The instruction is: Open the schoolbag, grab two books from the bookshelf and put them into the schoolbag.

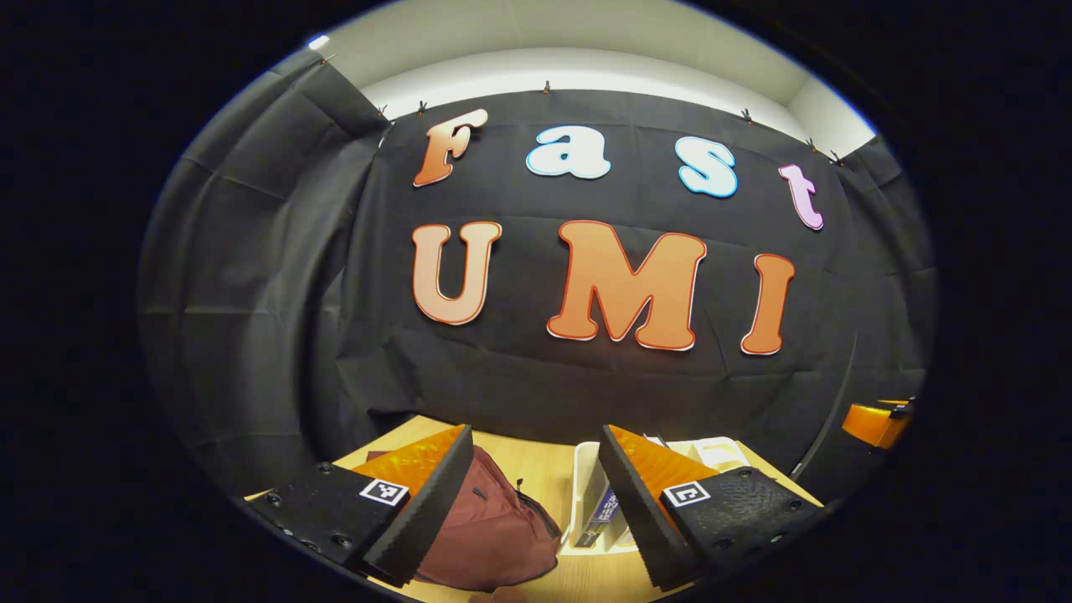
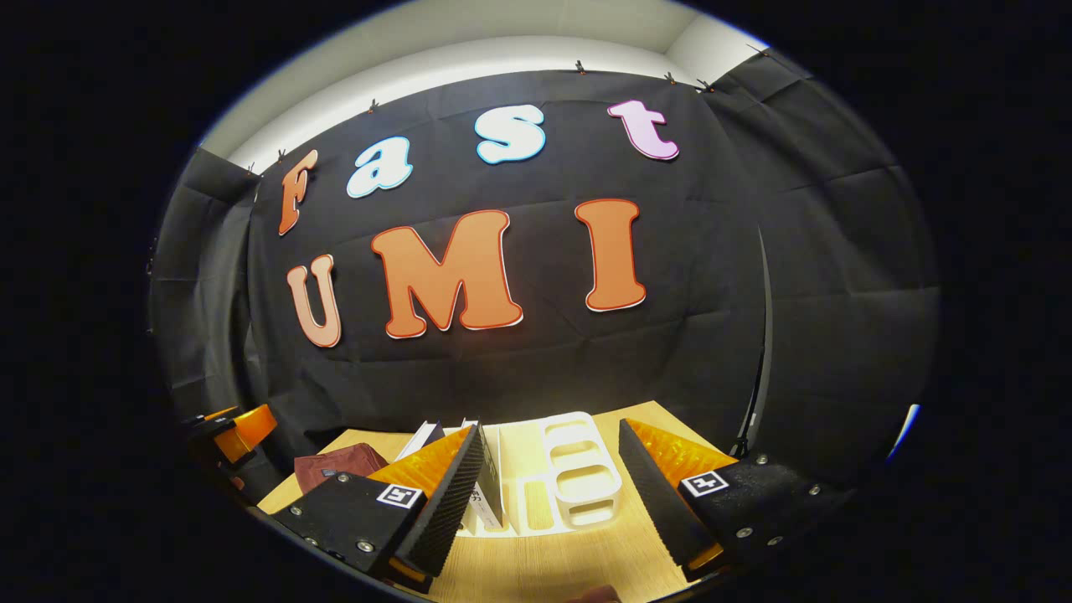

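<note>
A dark red schoolbag (image 1: pixel 494 523) lies on the wooden table (image 1: pixel 548 469), just ahead of my left gripper (image 1: pixel 536 494), whose fingers stand wide apart with nothing between them. To its right stands a white bookshelf (image 1: pixel 586 494) with books (image 1: pixel 605 507) upright in it. In the right gripper view the bookshelf (image 2: pixel 569 481) sits directly ahead of my right gripper (image 2: pixel 548 481), which is open and holds nothing. Books (image 2: pixel 486 490) lean at the shelf's left end, beside my left finger. The schoolbag (image 2: pixel 339 465) shows farther left.
The other gripper (image 2: pixel 234 431) appears at the left edge of the right gripper view, and at the right edge (image 1: pixel 875 423) of the left gripper view. Black cloth walls close the booth behind the table (image 2: pixel 544 561).
</note>
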A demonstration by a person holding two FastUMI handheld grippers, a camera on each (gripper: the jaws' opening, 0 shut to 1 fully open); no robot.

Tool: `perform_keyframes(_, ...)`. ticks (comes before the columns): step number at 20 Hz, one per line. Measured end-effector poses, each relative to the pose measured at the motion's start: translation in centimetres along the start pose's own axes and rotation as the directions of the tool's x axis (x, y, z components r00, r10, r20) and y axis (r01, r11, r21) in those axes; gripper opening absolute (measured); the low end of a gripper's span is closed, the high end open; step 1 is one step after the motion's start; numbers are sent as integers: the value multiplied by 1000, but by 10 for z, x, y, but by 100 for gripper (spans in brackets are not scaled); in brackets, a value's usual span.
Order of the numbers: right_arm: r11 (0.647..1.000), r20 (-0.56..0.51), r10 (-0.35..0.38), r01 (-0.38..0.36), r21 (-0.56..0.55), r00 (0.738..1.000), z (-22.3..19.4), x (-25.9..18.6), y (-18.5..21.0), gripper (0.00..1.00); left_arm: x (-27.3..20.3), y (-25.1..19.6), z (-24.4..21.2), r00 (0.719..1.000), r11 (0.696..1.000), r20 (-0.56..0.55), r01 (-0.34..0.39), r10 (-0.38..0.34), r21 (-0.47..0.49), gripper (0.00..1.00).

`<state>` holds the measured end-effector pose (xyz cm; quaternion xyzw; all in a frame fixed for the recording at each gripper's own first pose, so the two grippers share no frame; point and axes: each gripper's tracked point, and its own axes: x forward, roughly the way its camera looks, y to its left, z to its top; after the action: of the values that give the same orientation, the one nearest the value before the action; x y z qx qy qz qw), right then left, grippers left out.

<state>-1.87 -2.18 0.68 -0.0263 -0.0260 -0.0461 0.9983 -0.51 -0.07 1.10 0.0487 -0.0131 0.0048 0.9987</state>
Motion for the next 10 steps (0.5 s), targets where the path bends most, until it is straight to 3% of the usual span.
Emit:
perform_keyframes(3,999,60,34,-33,-21,998,15,-3,10,100,-4,6,0,999,999,17,-30,29,13,94)
perform_keyframes(4,999,69,46,-44,-22,997,18,-3,13,96,-5,8,-1,999,999,7,-32,32,18,94)
perform_keyframes(5,998,67,57,-55,-28,996,15,0,17,100,-7,14,-3,999,998,-2,-50,50,23,95)
perform_keyframes(6,997,59,66,-64,-40,996,14,2,20,96,-8,20,-3,998,998,0,-63,63,24,94)
perform_keyframes(8,995,40,76,-74,-60,996,13,6,23,100,-5,24,-2,997,997,-8,-71,71,23,95)
perform_keyframes(10,994,31,99,-98,-47,995,15,7,29,96,-3,23,-5,997,997,-19,-68,68,22,95)
